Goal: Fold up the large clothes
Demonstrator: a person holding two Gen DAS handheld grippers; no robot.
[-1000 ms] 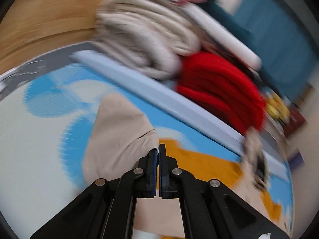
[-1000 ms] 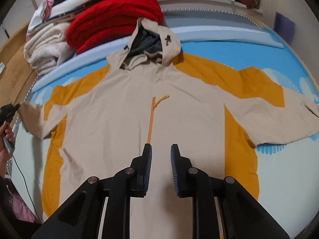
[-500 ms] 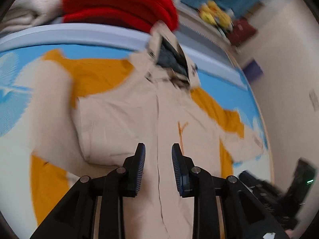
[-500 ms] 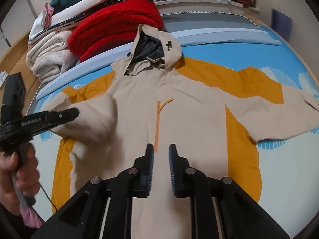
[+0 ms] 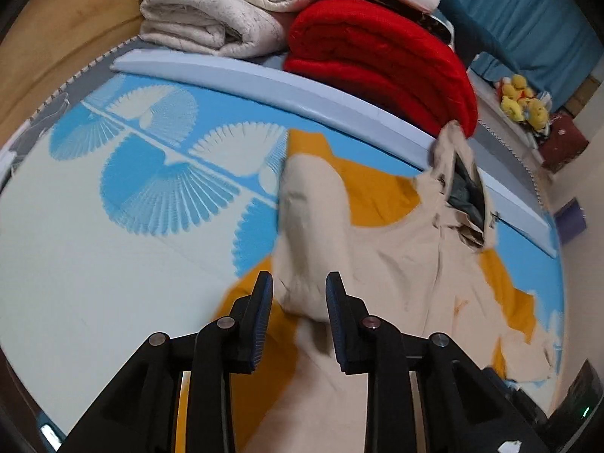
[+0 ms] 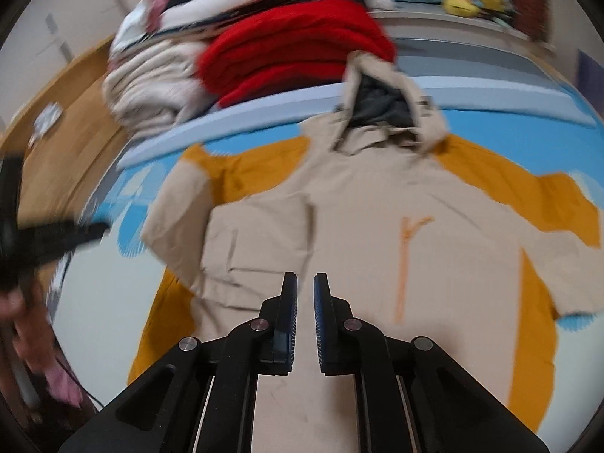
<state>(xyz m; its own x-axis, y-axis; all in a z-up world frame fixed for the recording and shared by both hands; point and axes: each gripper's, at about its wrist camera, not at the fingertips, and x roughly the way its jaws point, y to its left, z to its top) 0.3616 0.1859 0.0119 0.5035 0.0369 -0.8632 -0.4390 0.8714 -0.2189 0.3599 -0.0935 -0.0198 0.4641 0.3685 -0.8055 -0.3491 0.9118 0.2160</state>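
- Left wrist view: the left gripper (image 5: 295, 294) hangs over a smooth mat (image 5: 113, 256) printed with blue and pale fan shapes. Its black fingers (image 5: 260, 302), faced with ribbed blue pads, stand partly apart and grip nothing. Beyond them lies the jacket (image 5: 396, 264), a thin beige shell with mustard-orange panels, spread flat on the mat. One sleeve (image 5: 313, 219) is doubled back over the chest in a soft rounded fold, and the grey-lined hood (image 5: 462, 185) rests against the mat's padded pale-blue edge. Behind that edge sit a fluffy red blanket (image 5: 377, 60) folded in thick rolls and a stack of cream towels (image 5: 215, 11).
- Right wrist view, blurred: the right gripper (image 6: 305, 294) hovers over the jacket's lower front, its fingers (image 6: 288, 302) closing to a narrow gap with nothing between them. An orange zip (image 6: 406, 260) runs down the chest. At the left edge a hand (image 6: 19, 324) carries the other tool.
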